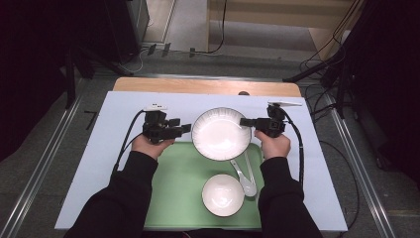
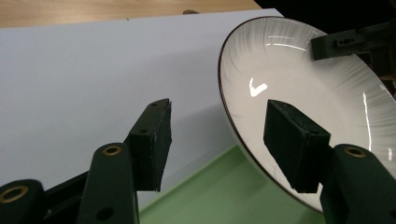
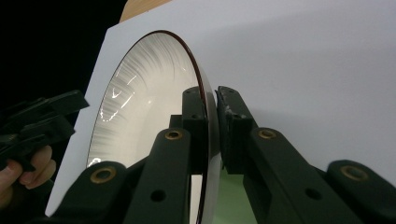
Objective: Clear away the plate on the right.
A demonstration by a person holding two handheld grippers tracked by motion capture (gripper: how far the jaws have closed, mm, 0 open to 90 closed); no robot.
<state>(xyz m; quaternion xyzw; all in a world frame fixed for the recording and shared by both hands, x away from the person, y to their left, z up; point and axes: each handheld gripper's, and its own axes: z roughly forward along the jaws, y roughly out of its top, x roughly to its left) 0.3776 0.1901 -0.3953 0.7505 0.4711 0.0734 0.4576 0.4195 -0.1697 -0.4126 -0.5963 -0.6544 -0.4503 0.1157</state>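
Currently handling: we are treating the plate as rigid, glazed, slippery and breakable.
Location: lying half on the green tray.
Right gripper: pinching its rim.
Left gripper: jaws standing apart, straddling the opposite rim.

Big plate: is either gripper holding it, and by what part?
The right gripper is shut on the big plate's rim at its right edge. The left gripper is open around the opposite rim, not gripping.
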